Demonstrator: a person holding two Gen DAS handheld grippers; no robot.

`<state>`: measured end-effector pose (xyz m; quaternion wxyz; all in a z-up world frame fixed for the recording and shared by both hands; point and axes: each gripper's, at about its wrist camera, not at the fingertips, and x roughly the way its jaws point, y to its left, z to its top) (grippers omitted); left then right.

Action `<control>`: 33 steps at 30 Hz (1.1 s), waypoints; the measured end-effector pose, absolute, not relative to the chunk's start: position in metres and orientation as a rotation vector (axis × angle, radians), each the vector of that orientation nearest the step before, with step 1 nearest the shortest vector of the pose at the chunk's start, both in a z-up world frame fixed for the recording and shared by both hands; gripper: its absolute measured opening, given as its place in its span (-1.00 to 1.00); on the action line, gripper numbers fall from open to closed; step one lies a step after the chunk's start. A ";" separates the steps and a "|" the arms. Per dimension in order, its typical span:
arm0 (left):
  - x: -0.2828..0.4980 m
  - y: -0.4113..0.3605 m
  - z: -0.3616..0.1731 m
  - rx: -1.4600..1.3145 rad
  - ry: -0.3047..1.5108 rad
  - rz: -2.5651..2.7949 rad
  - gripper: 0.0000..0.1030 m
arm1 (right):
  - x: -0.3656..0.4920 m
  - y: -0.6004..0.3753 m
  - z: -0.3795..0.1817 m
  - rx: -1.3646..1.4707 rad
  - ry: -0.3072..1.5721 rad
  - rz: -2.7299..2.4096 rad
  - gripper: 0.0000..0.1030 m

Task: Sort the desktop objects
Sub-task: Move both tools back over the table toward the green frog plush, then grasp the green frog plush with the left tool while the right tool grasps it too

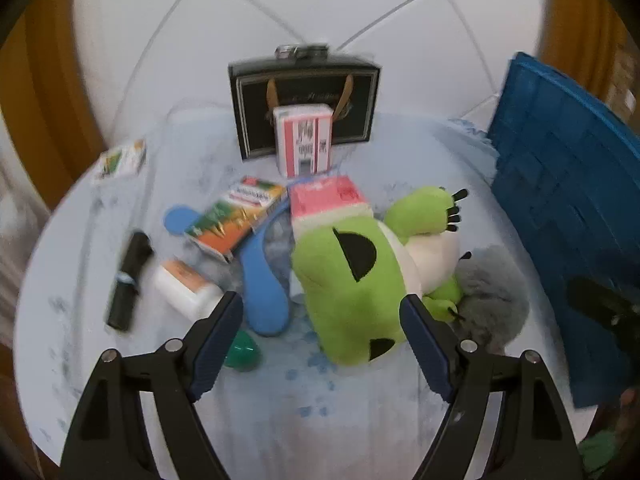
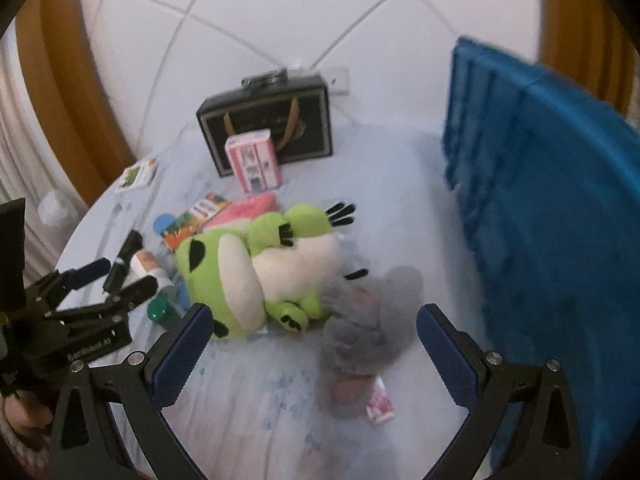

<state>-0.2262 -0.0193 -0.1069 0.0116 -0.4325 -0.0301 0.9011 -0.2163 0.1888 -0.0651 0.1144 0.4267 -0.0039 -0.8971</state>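
A green frog plush (image 1: pixel 352 280) lies on the light blue cloth, with a grey plush (image 2: pixel 368 320) against its right side. My left gripper (image 1: pixel 322 302) is open and hangs above the frog's head without touching it. From the right wrist view the left gripper (image 2: pixel 116 280) hovers over a black roll (image 2: pixel 124 260) and a white bottle (image 2: pixel 148 272). My right gripper (image 2: pixel 314 312) is open too, its fingers spread above the grey plush and the frog's feet. A pink box (image 1: pixel 328 200), an orange-green box (image 1: pixel 236 216) and a blue curved piece (image 1: pixel 260 280) lie behind the frog.
A black gift bag (image 1: pixel 304 108) stands at the back with a red-white box (image 1: pixel 304 140) in front of it. A tall blue crate (image 1: pixel 560 220) walls off the right side. A small box (image 1: pixel 120 160) lies far left, a green-capped bottle (image 1: pixel 242 354) near my left finger, and a pink packet (image 2: pixel 380 400) beside the grey plush.
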 end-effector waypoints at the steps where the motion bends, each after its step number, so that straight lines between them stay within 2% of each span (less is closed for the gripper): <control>1: -0.232 -0.014 -0.116 -1.374 -0.140 2.808 0.56 | -0.221 0.187 -0.072 1.257 -0.007 -2.617 1.00; 7: -0.267 0.028 -0.157 -1.500 -0.174 2.818 0.56 | -0.273 0.209 -0.107 1.303 0.002 -2.524 1.00; 10: -0.283 0.034 -0.183 -1.591 -0.108 2.871 0.79 | -0.294 0.215 -0.123 1.340 -0.011 -2.487 1.00; 11: -0.285 0.031 -0.186 -1.600 -0.114 2.861 0.90 | -0.300 0.214 -0.131 1.357 -0.019 -2.464 1.00; 12: -0.288 0.024 -0.194 -1.628 -0.156 2.831 0.92 | -0.305 0.211 -0.137 1.374 -0.016 -2.444 1.00; 15: -0.287 0.010 -0.198 -1.610 -0.261 2.779 0.91 | -0.316 0.196 -0.155 1.402 0.022 -2.376 1.00; 20: -0.284 0.009 -0.187 -1.556 -0.041 2.838 0.91 | -0.335 0.179 -0.176 1.415 0.010 -2.302 1.00; 30: -0.297 0.003 -0.198 -1.496 -0.014 2.755 0.91 | -0.352 0.151 -0.214 1.463 -0.046 -2.179 1.00; 33: -0.298 0.001 -0.198 -1.468 -0.031 2.755 0.85 | -0.356 0.153 -0.216 1.441 -0.070 -2.179 1.00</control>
